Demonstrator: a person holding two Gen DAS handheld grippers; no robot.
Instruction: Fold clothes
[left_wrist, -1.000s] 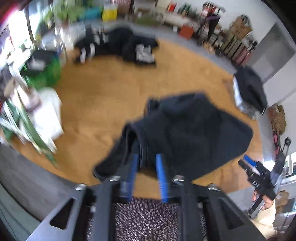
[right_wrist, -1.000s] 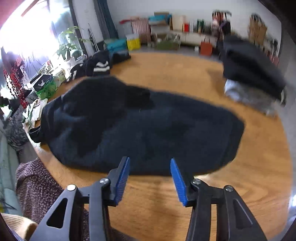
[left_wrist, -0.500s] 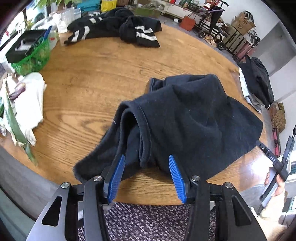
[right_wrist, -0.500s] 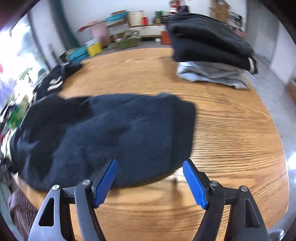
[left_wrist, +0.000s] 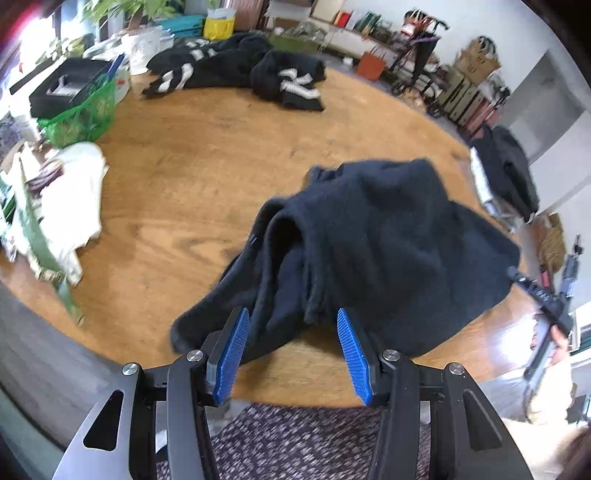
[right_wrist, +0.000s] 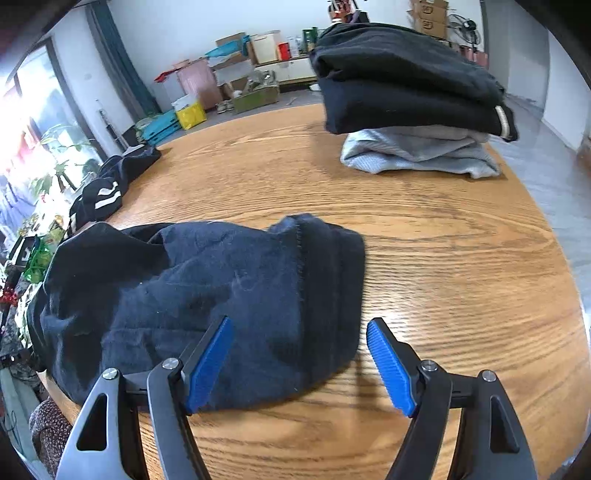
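Left wrist view shows a dark navy sweater (left_wrist: 373, 254) lying bunched on the round wooden tabletop (left_wrist: 192, 177), near its front edge, with a rumpled fold and a limp sleeve end trailing toward the left tool (left_wrist: 291, 350), whose blue pads stand wide apart and hold nothing. From the right wrist view the same sweater (right_wrist: 207, 295) spreads in soft wrinkles, its seamed edge turned toward the middle of the tabletop (right_wrist: 443, 258); the right tool (right_wrist: 299, 362) is also spread wide and empty, its left pad over the cloth's near edge and its right pad over bare wood. A folded stack of clothes (right_wrist: 406, 96) sits at the far right, well apart, and black clothes with white stripes (left_wrist: 236, 70) lie at the far side. Compared with a second ago, the left tool has gone from pinching the cloth to open, and the right tool has widened and swung from the sweater's middle to its right end.
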